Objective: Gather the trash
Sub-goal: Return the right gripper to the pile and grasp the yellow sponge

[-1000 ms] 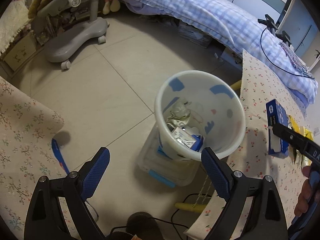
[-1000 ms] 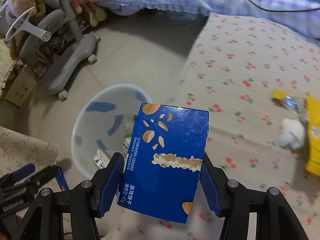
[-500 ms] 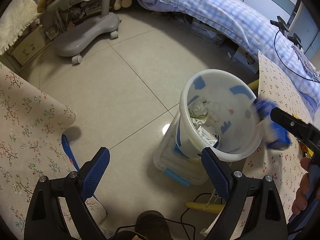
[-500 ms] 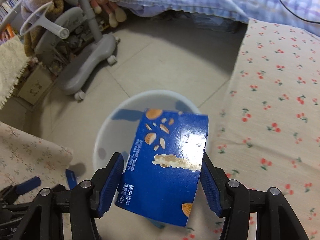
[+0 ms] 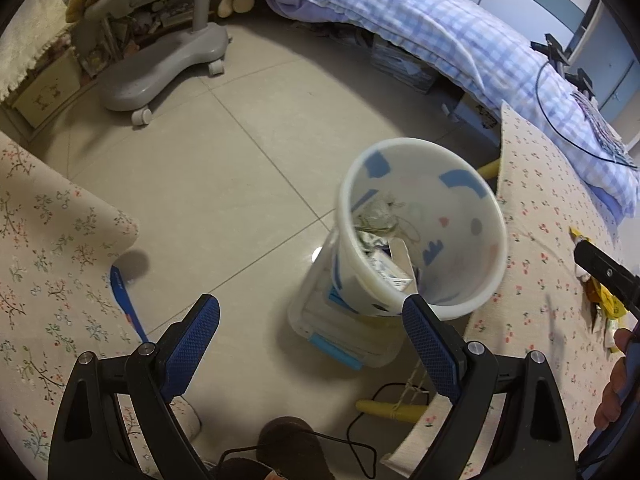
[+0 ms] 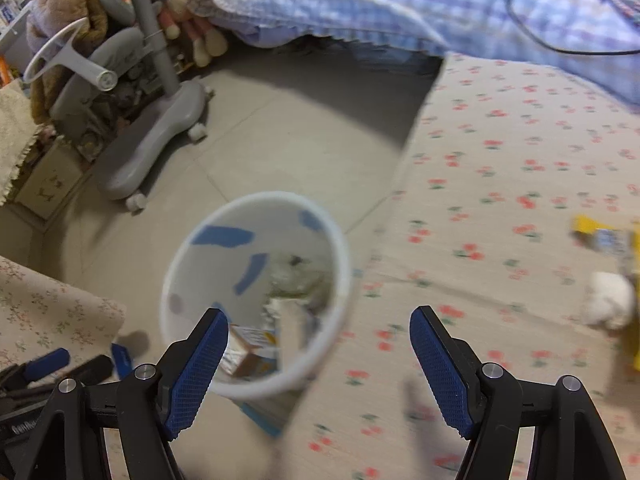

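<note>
A white bin (image 5: 472, 240) with blue patches stands on the floor beside the cherry-print table (image 5: 540, 280). Crumpled wrappers (image 5: 376, 216) and a small carton (image 5: 394, 272) lie inside it. My left gripper (image 5: 308, 308) hangs open above the floor just in front of the bin, with nothing held. My right gripper (image 6: 320, 316) hovers over the bin (image 6: 224, 264) and the table edge; its jaws are opening and nothing is between them. Yellow wrappers (image 6: 600, 236) and a white tissue wad (image 6: 610, 300) lie on the table to the right.
A clear plastic box (image 5: 340, 340) props the bin. A grey wheeled chair base (image 5: 160, 68) stands at the far left, and a blue checked bed (image 5: 440, 40) runs along the back. A floral cloth surface (image 5: 48, 260) lies at left. A cable and a yellow leg (image 5: 388, 410) are below.
The blue biscuit box that sat between my right jaws is gone from them, and the jaws have spread wide. The right gripper swung left over the bin, then back toward the table.
</note>
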